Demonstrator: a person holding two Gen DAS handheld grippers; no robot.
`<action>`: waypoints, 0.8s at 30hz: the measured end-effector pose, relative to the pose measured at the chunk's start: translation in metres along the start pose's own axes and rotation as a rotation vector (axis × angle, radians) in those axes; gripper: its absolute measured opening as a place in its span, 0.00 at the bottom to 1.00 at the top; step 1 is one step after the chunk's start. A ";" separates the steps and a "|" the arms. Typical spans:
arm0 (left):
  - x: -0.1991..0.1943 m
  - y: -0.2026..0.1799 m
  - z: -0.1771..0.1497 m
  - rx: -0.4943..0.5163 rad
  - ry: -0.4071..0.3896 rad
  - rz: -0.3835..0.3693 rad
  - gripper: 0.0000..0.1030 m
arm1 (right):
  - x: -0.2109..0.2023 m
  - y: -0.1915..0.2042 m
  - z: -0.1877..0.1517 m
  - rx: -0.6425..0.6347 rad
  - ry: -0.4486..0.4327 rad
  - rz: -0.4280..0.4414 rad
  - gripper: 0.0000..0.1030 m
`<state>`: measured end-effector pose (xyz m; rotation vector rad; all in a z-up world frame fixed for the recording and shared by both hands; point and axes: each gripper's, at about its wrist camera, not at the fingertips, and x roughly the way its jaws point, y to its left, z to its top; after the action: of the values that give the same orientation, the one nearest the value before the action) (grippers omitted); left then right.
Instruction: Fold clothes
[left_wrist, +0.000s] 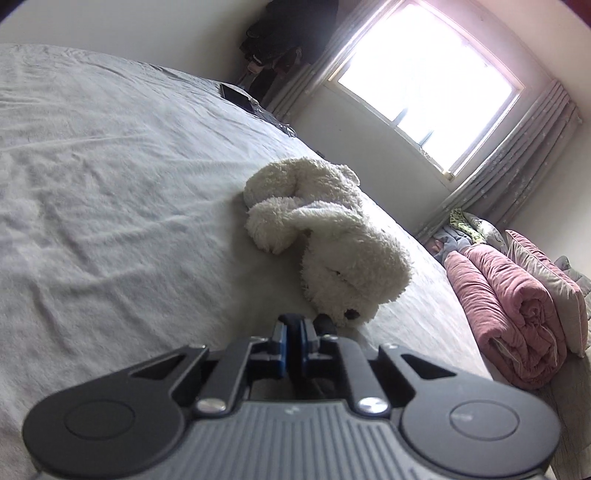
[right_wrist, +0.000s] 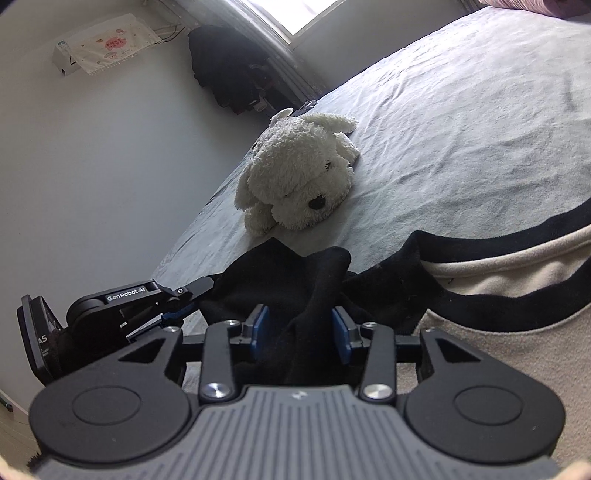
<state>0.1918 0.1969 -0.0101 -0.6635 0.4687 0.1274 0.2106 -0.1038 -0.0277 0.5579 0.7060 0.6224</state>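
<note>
The bed (right_wrist: 461, 122) wears a pale grey sheet, creased all over. A white plush dog (right_wrist: 299, 177) lies on it just ahead of the right hand-held gripper (right_wrist: 300, 334), near the bed's edge. Directly under and around that gripper a garment (right_wrist: 498, 332) in cream with black bands is spread on the sheet, its black part (right_wrist: 280, 273) bunched up and rising between the jaws. From the left hand-held gripper (left_wrist: 291, 341), the same dog sits just ahead to the right, and a rolled pink quilt (left_wrist: 509, 306) lies farther right.
</note>
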 end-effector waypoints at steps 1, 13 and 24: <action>-0.004 0.003 0.002 0.011 -0.021 0.025 0.07 | 0.001 0.001 -0.001 -0.004 0.004 0.002 0.42; -0.048 0.048 0.026 0.045 -0.210 0.286 0.07 | 0.016 0.022 -0.013 -0.119 0.088 0.033 0.37; -0.075 0.067 0.024 0.073 -0.355 0.573 0.07 | 0.041 0.056 -0.042 -0.335 0.163 0.002 0.37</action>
<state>0.1174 0.2666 0.0032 -0.4066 0.3070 0.7535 0.1865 -0.0272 -0.0351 0.1994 0.7344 0.7761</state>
